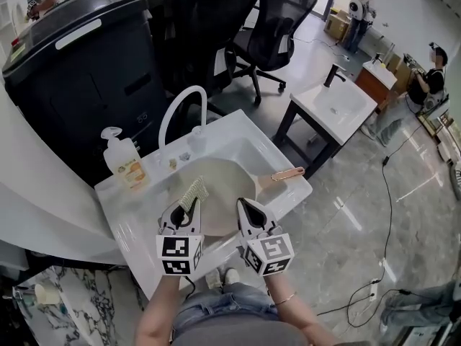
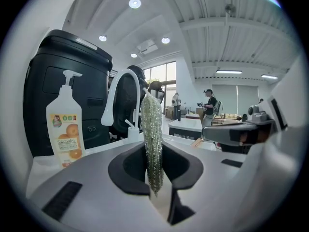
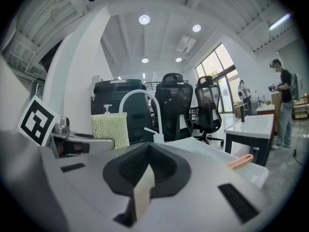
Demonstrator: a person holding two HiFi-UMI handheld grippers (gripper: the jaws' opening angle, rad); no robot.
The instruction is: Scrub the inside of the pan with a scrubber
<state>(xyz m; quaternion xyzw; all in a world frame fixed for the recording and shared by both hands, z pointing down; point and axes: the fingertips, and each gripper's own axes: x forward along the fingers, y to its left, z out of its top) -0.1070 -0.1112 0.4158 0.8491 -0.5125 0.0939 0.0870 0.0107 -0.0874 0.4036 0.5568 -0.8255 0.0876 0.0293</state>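
The left gripper [image 1: 189, 206] has its jaws closed on a pale green mesh scrubber [image 1: 193, 191], held upright over the near edge of the round cream pan [image 1: 220, 179]. The pan lies in the white sink basin [image 1: 288, 197] (its pink handle [image 1: 287, 174] reaches the right rim). The right gripper [image 1: 246, 209], jaws together on nothing, hangs just beside the left one. The pan's far side is uncovered.

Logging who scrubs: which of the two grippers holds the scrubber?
The left gripper: its jaws are shut on the scrubber, while the right gripper is shut on nothing.
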